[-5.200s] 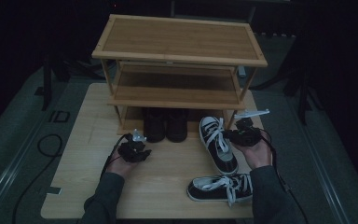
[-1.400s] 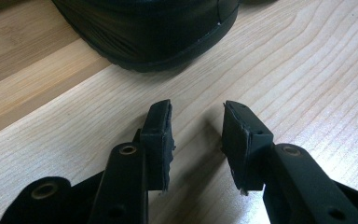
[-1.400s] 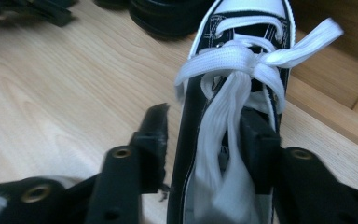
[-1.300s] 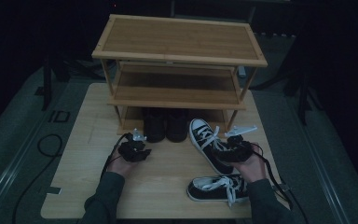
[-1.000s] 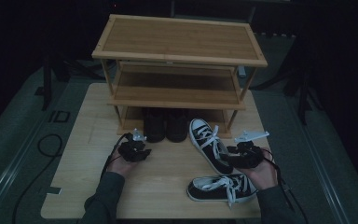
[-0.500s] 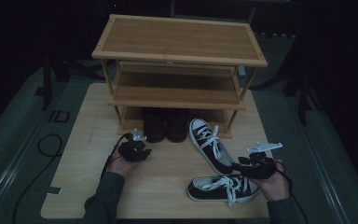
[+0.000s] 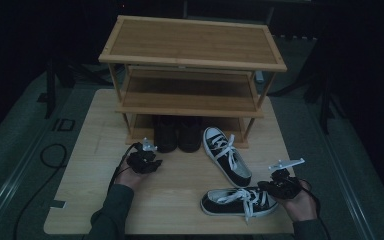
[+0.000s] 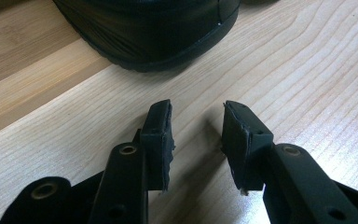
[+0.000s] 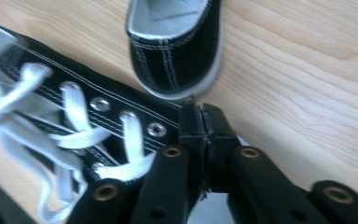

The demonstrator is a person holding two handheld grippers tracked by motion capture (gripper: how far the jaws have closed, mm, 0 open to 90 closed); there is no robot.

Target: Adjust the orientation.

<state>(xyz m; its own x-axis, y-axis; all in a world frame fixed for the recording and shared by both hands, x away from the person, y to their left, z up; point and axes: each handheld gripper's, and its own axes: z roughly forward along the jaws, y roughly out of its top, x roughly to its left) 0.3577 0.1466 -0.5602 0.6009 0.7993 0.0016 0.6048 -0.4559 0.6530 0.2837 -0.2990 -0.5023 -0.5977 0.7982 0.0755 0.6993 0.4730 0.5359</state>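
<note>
Two black canvas sneakers with white laces lie on the wooden table (image 7: 92, 130). One sneaker (image 7: 227, 155) (image 9: 177, 46) stands toe-first toward the shoe rack (image 7: 192, 45). The other sneaker (image 7: 237, 200) (image 9: 74, 121) lies sideways near the front edge. My right gripper (image 7: 274, 186) (image 9: 200, 123) is at its heel end; its jaws have just been closing and are now shut on the side wall by the eyelets. My left gripper (image 7: 150, 159) (image 8: 196, 135) rests open on the table, nothing between its pads, just short of the black shoes (image 7: 177, 134) (image 8: 149, 32).
The bamboo rack has three tiers; the pair of black shoes sits under its lowest shelf. A cable (image 7: 50, 155) loops on the floor at the left. Bare tabletop lies between the two hands.
My right gripper moved back toward the front right corner and down to the near sneaker's heel, and its jaws closed on the upper. The left gripper stayed put.
</note>
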